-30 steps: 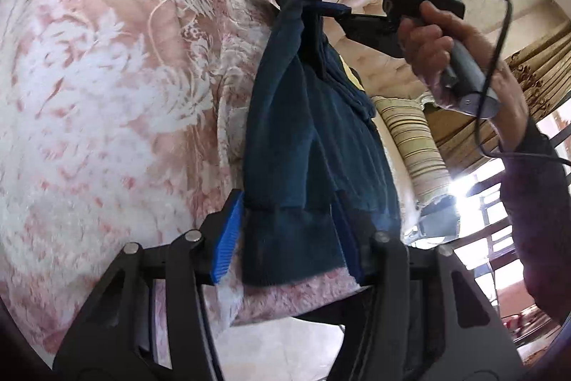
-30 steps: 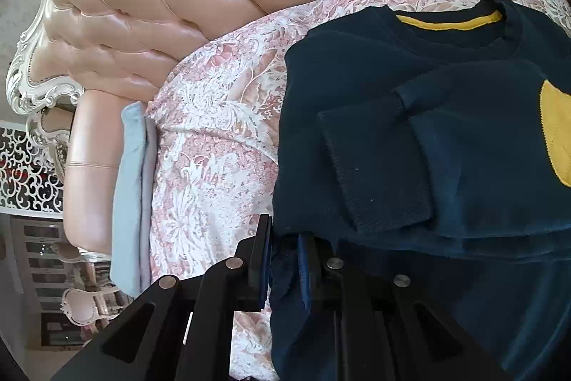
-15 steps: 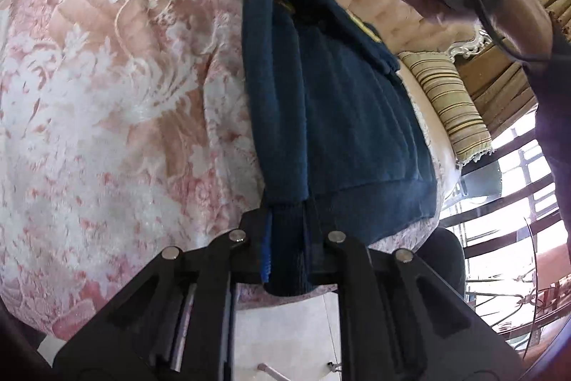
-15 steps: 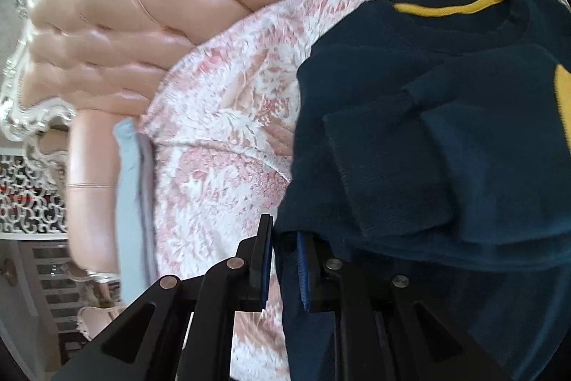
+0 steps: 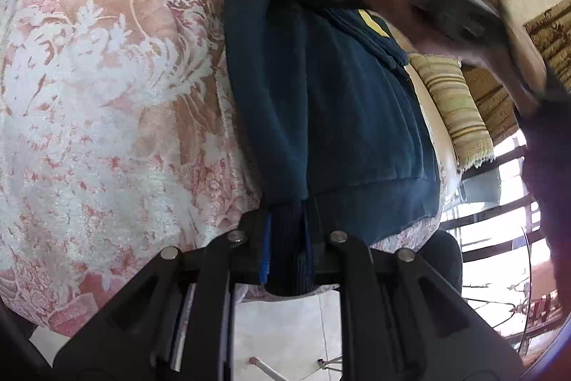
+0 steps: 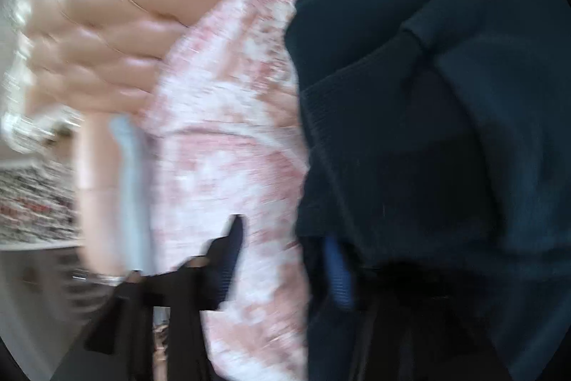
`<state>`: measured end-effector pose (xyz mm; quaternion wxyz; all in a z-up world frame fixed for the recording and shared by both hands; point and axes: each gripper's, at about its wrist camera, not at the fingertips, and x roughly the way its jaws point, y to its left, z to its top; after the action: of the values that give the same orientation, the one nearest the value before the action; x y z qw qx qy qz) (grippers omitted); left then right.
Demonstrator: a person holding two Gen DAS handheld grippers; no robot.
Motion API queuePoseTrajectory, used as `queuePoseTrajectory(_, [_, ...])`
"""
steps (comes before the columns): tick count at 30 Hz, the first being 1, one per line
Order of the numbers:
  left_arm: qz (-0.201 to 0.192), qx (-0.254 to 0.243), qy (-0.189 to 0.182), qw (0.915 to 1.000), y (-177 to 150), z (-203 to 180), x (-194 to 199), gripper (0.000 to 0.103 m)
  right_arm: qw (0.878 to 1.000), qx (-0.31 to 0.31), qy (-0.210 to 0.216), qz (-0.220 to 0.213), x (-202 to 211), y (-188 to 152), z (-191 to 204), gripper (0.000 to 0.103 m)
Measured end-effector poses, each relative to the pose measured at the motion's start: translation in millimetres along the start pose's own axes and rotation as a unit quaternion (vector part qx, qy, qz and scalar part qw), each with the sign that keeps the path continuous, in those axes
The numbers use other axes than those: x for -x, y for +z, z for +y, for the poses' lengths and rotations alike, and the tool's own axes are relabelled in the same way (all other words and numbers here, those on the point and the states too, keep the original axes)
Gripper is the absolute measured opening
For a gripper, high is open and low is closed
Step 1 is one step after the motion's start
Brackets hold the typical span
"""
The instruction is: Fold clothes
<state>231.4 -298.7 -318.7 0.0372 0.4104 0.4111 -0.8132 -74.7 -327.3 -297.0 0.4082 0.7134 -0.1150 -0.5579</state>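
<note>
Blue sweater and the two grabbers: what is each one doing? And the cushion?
Blue sweater: folded lengthwise, lying on the flowery cover.
Left gripper: pinching the sweater's ribbed hem, jaws starting to open.
Right gripper: jaws opening, one finger under the sweater's edge.
Striped cushion: lying beyond the sweater.

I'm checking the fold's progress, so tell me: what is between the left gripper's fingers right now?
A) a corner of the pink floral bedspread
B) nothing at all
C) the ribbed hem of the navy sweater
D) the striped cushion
C: in the left wrist view the left gripper has the dark ribbed hem of the navy sweater between its blue pads, while the pink floral bedspread lies beside it.
</note>
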Motion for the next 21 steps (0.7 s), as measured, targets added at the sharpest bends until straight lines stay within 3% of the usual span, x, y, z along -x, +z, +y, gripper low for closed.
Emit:
queuePoseTrajectory(1, [-0.001,0.000,0.003,1.0000,-0.4,0.2,1.7,0.024,1.000,-0.001,0.025,-0.004,12.0,-4.9,-1.8,0.062])
queuePoseTrajectory(3, [-0.006,-0.007,0.014,0.9999,-2.5,0.2,10.9,0.044,0.997,0.007,0.070,-0.017,44.8,-21.2,-9.3,0.063])
queuePoseTrajectory(6, [-0.024,-0.022,0.035,0.9989,-6.9,-1.6,34.0,0.050,0.991,0.001,0.114,-0.075,109.5,-49.9,-42.9,0.063])
queuePoseTrajectory(8, [-0.060,-0.054,0.059,0.9950,-3.1,-5.4,59.0,0.054,0.983,-0.029,0.133,-0.123,153.0,-65.8,-81.8,0.063])
queuePoseTrajectory(9, [-0.086,-0.079,0.079,0.9900,3.6,-8.8,70.6,0.057,0.976,-0.050,0.148,-0.150,174.8,-73.2,-105.3,0.063])
queuePoseTrajectory(11, [-0.139,-0.153,0.139,0.9685,31.0,-21.4,77.6,0.061,0.958,-0.095,0.176,-0.204,211.9,-85.3,-149.3,0.064])
queuePoseTrajectory(12, [-0.153,-0.191,0.163,0.9558,47.6,-27.8,71.4,0.062,0.948,-0.119,0.187,-0.229,226.5,-90.3,-169.3,0.064])
queuePoseTrajectory(14, [-0.147,-0.243,0.192,0.9395,83.1,-37.3,48.4,0.062,0.927,-0.161,0.211,-0.265,250.3,-97.1,-205.0,0.064])
queuePoseTrajectory(16, [-0.124,-0.253,0.188,0.9408,116.4,-42.6,25.0,0.062,0.918,-0.185,0.226,-0.270,260.3,-96.5,-225.9,0.064])
queuePoseTrajectory(21, [-0.079,-0.234,0.190,0.9502,160.6,-34.7,-17.6,0.062,0.925,-0.182,0.209,-0.262,259.3,-78.4,-229.4,0.064])
